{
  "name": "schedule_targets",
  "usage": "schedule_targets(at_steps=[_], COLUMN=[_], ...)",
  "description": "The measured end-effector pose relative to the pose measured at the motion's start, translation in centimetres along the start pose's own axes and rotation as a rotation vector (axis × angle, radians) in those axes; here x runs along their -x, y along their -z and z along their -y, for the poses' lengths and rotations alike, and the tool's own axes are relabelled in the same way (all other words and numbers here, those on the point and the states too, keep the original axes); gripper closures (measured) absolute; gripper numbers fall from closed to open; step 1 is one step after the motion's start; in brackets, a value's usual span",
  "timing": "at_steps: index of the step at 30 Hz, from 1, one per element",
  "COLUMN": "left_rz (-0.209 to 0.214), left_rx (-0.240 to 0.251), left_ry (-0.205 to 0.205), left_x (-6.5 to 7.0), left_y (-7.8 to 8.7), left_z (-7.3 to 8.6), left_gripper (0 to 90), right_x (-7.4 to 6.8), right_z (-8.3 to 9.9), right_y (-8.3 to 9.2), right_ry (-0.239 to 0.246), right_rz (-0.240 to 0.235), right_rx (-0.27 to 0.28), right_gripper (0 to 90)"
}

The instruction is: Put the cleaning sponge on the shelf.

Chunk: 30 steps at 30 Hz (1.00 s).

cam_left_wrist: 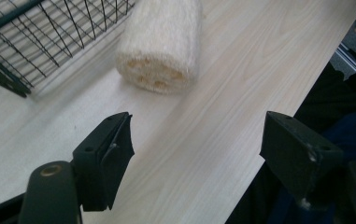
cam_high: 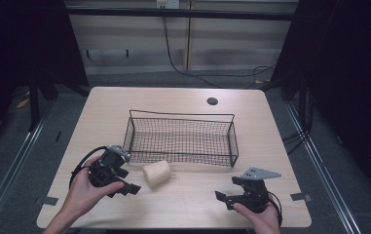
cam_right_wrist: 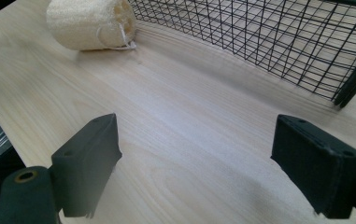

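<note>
Left gripper (cam_high: 124,183) gaping, nearer the loofah (cam_high: 156,173); right gripper (cam_high: 229,195) also gaping, well apart.
Loofah lies on table (cam_high: 193,204) just outside the basket's (cam_high: 180,157) front wall, right of left gripper, long axis slanting toward the basket. Left gripper view shows its holed end (cam_left_wrist: 154,77); high view doesn't.

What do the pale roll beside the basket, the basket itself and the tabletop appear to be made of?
Roll: probably dried loofah, matte and cream-coloured, with a fuzzy fibrous skin and holes in its cut end.
Basket: thin wire mesh, likely metal with a black coating; open grid walls under a thicker rim.
Table: light wood-grain surface, smooth and slightly sheened, possibly laminate rather than solid wood.
</note>
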<state>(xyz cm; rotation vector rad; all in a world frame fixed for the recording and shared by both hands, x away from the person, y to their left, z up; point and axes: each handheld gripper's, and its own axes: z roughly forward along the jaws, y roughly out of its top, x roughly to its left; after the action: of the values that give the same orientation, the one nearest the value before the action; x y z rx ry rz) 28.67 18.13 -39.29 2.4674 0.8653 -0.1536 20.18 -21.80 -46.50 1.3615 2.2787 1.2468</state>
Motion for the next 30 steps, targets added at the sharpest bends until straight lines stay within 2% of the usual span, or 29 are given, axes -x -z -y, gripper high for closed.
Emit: schedule_targets(at_steps=[1,5,6,9,12,18,21,24,30], left_rz=[-0.006,-0.022,-0.034,-0.035,-0.042,-0.038,-0.047,-0.036,-0.063], left_rx=[-0.009,-0.032,-0.053,-0.095,-0.115,-0.141,-0.171,-0.191,-0.222], left_ry=[-0.009,-0.012,-0.021,-0.027,-0.039,-0.04,-0.044,-0.043,-0.036], left_x=[0.1,0.2,0.3,0.3,0.2,0.2,0.2,0.2,-0.1], left_y=[0.1,0.1,-0.1,-0.4,-0.7,-1.4,-2.0,-2.6,-3.4], left_z=[-0.8,-1.7,-2.3,-3.0,-3.7,-4.7,-5.5,-5.9,-6.5], left_gripper=[24.7,24.7,24.7,24.8,25.3,27.1,29.6,31.6,31.2], right_x=[0.0,0.0,0.0,0.0,-0.1,-0.1,0.0,0.0,-0.1], right_z=[0.0,0.0,0.0,0.0,0.0,0.0,0.1,0.1,0.1], right_y=[-0.1,0.0,0.0,0.0,0.0,-0.1,-0.1,-0.2,-0.2], right_ry=[0.0,-0.003,-0.002,-0.004,-0.004,-0.002,-0.006,-0.004,-0.007], right_rz=[-0.004,-0.004,-0.004,-0.006,-0.007,-0.009,-0.015,-0.017,-0.02], right_rx=[-0.002,-0.005,-0.005,-0.007,-0.008,-0.009,-0.019,-0.02,-0.023], right_gripper=[14.7,14.7,14.7,14.7,14.7,14.7,14.7,14.7,14.6])
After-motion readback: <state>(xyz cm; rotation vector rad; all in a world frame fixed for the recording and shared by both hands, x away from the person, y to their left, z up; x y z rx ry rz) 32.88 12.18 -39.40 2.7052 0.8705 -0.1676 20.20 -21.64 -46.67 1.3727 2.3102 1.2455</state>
